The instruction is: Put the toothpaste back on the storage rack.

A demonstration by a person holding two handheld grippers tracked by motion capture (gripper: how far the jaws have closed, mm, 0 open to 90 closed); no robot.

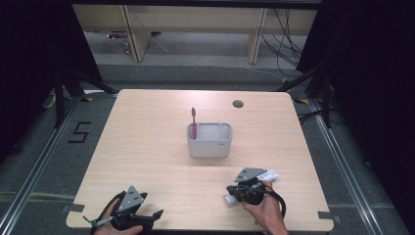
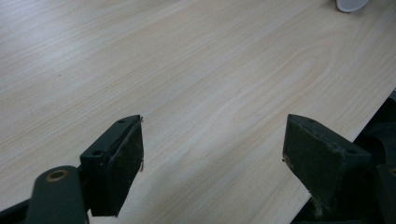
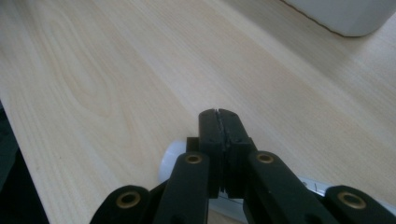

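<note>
A white tube lies on the wooden table at the front right, its cap toward the front edge. My right gripper hovers right over it with the jaws shut tight together. In the right gripper view the tube's cap peeks out under the closed jaws; nothing shows between the pads. A grey holder stands mid-table with a pink toothbrush upright in its left compartment. At the front left, my left gripper rests open above bare wood.
The holder's corner appears far right in the right gripper view. A round cable hole sits at the table's back edge. The table's front edge runs just beside the left gripper's right jaw. Dark floor and stands surround the table.
</note>
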